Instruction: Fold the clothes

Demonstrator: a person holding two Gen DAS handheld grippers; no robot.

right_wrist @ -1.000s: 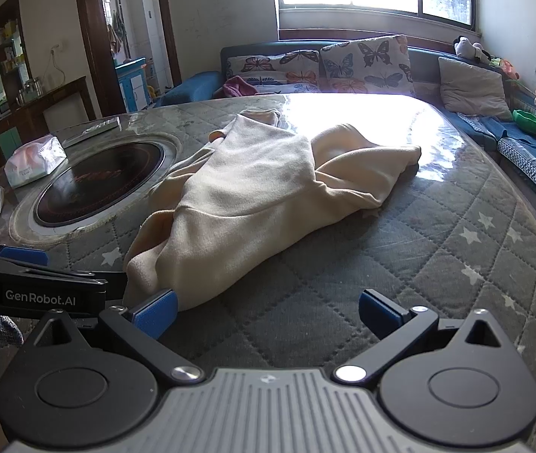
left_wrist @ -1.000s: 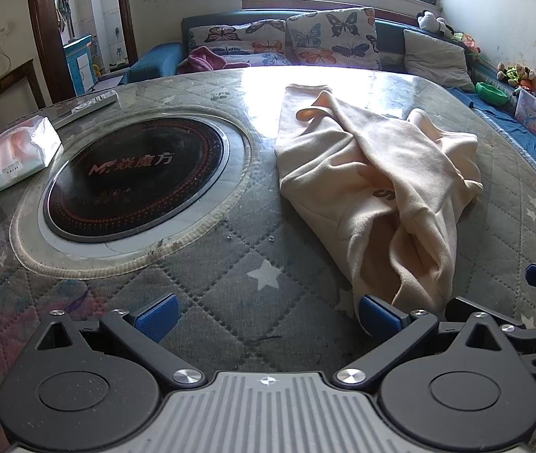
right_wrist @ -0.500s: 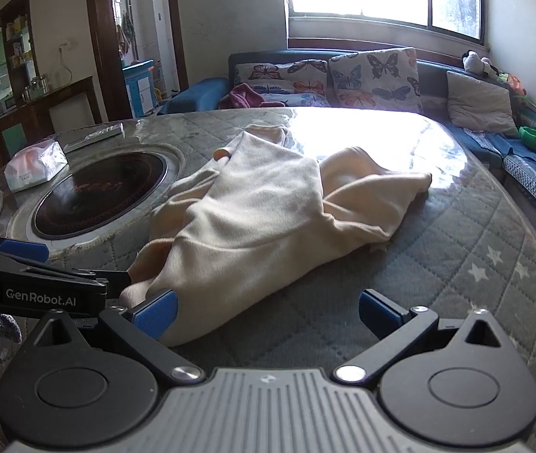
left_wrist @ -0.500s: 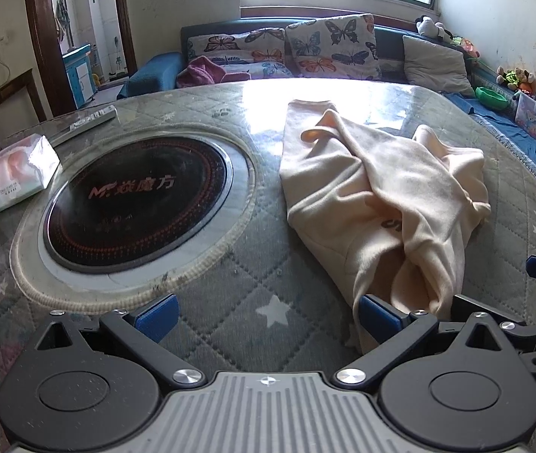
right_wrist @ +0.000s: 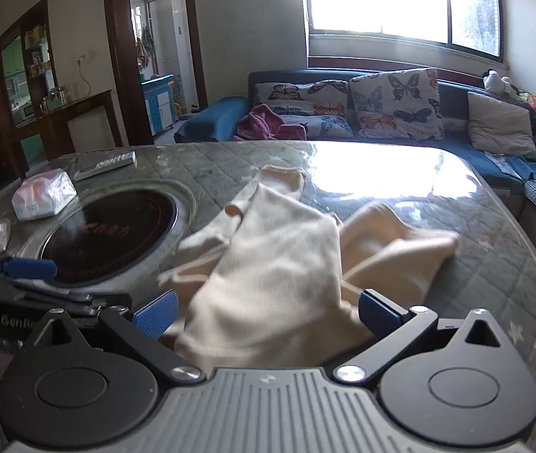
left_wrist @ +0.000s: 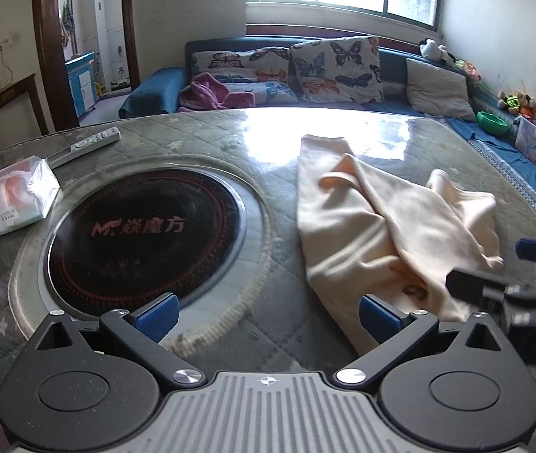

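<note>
A cream garment point(left_wrist: 381, 226) lies crumpled on the quilted grey table, right of the round black cooktop. It also shows in the right wrist view point(right_wrist: 286, 264). My left gripper point(left_wrist: 268, 315) is open, over bare table at the garment's near left edge, its right fingertip point(left_wrist: 377, 319) next to the cloth. My right gripper point(right_wrist: 266, 315) is open, and the garment's near end lies between its blue fingertips. The right gripper also shows at the right edge of the left wrist view point(left_wrist: 494, 268).
A round black cooktop point(left_wrist: 143, 234) is set into the table point(left_wrist: 230, 143). A tissue pack point(left_wrist: 14, 202) and a remote point(left_wrist: 90, 143) lie at the far left. A blue sofa with butterfly pillows point(left_wrist: 335, 71) stands behind the table.
Both grippers have moved forward toward the garment. The garment's near end now lies between the right gripper's open fingers, and the cloth has shifted slightly.
</note>
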